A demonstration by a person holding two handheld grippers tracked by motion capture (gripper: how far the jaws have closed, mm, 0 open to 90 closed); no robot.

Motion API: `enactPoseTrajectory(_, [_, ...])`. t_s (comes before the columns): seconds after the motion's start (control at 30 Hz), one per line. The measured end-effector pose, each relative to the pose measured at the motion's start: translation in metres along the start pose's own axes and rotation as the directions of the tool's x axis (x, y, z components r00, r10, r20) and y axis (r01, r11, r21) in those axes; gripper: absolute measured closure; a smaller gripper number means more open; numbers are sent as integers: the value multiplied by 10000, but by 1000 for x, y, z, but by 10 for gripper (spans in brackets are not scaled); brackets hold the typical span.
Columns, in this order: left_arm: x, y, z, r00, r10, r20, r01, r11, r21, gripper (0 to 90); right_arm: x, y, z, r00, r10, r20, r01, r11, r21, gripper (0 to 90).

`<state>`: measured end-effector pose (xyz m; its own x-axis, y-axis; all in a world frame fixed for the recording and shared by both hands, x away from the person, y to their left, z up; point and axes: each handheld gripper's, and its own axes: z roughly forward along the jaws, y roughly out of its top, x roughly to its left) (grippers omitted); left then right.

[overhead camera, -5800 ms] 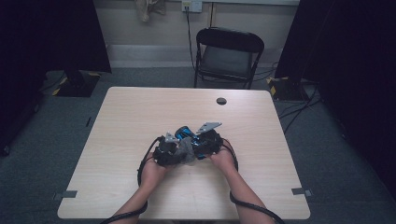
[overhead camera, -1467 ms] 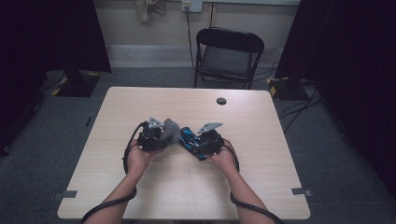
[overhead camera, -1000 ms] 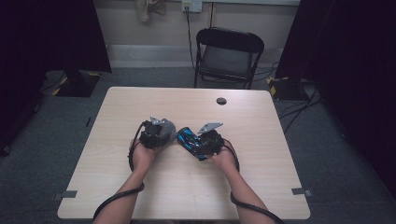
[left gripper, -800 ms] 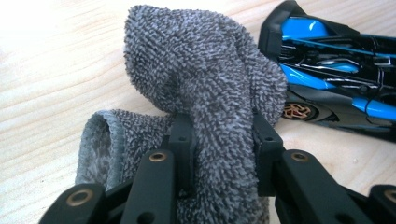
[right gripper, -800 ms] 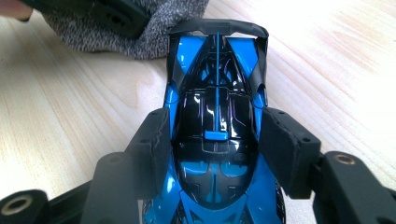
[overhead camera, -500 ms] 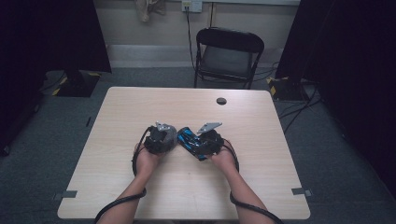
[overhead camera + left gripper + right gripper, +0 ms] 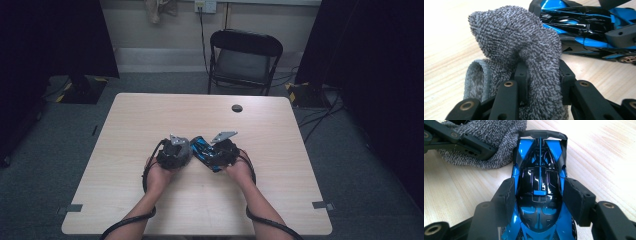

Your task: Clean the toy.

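Left gripper view: cloth clamped, toy car held, wipe about to begin.

Your left gripper (image 7: 541, 75) is clenched on a bunched grey cloth (image 7: 524, 47); your right gripper (image 7: 537, 195) grasps the blue and black toy car (image 7: 540, 187) by its flanks, at table centre. I judge the wiping step is in hand: next, bring the cloth to the bodywork at 1 o'clock, lightly. The table (image 7: 150, 115) offers open room all round; its edges are well apart from both hands.

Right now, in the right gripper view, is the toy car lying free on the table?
No. The right gripper is shut on the blue and black toy car, one jaw against each side.
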<state>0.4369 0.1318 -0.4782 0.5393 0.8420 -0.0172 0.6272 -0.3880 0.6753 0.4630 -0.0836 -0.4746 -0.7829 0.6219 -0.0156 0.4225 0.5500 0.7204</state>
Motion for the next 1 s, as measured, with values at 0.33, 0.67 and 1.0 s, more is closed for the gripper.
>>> enactPoseTrajectory(0.33, [-8,-3,-3,9996,245,169,-246,9997,16,684,0,0,0,10000,14,18,-14,10000,19,444])
enactPoseTrajectory(0.67, [-24,-2,-2,9954,602,739,-611,9981,94,684,1,1,0,10000,41,25,-41,10000,45,444])
enactPoseTrajectory(1.0, [-39,-3,-3,9889,883,1195,-898,9959,73,684,1,1,0,10000,17,51,-17,10000,72,444])
